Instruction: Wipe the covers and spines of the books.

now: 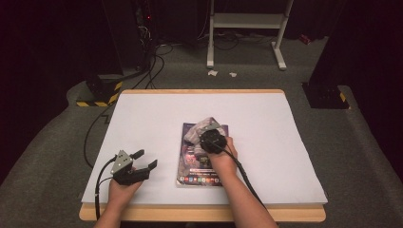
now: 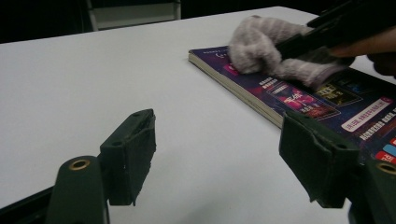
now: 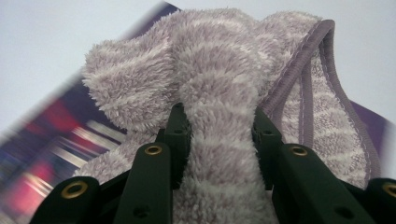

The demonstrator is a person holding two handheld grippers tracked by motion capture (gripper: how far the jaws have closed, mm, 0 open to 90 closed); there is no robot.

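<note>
On the white bench (image 1: 157, 118) a purple book (image 1: 209, 176) lies flat near the middle, with a striped lilac cloth (image 1: 198, 129) bunched on its far end. Over the book, the right claw (image 1: 207, 134) has its jaws pinched on a fold of the cloth, which it presses on the cover. Left of the book, well apart from it, the left claw (image 1: 145, 159) sits just above the bench, jaws wide and nothing between them
</note>
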